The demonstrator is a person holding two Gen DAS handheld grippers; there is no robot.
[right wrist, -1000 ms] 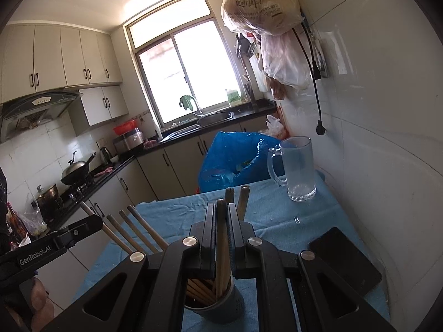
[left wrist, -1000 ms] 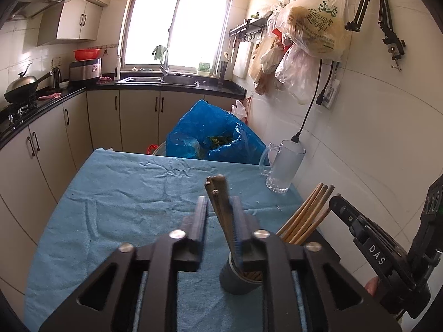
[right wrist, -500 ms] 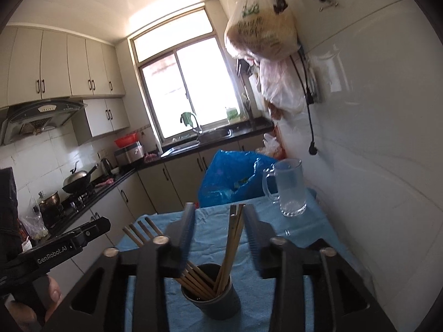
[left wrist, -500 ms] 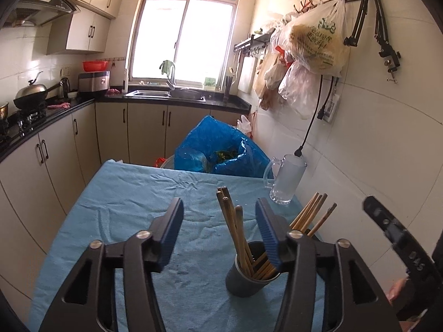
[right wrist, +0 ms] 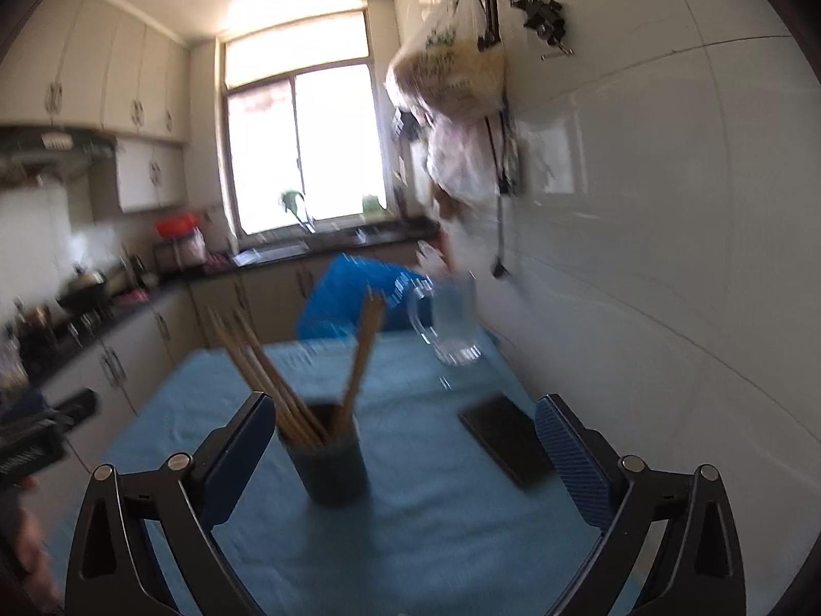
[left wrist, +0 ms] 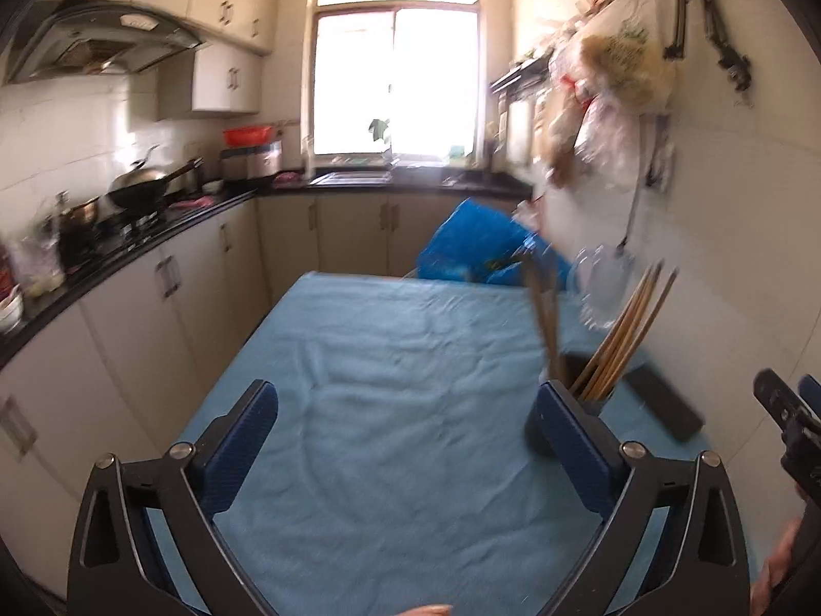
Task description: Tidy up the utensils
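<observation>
On the tabletop (right wrist: 410, 539) a cup (right wrist: 328, 462) stands upright with chopsticks (right wrist: 267, 374) in it: one bundle leans left in the right wrist view, a smaller one (right wrist: 367, 344) leans right. To the right of the cup a flat slab (right wrist: 505, 439) lies on the tabletop, near the wall. Behind the slab, toward the far edge, stands a glass mug (right wrist: 454, 318). Beyond the far edge sits a bag (right wrist: 354, 292), and behind it run the cabinets and the sink under the window (right wrist: 303, 149). Plastic bags (right wrist: 451, 77) hang on the wall above the mug. The left tool (left wrist: 405, 423) is over the tabletop with the cup (left wrist: 569, 410) behind its right finger; the right tool (right wrist: 405, 436) has the cup just inside its left finger.
</observation>
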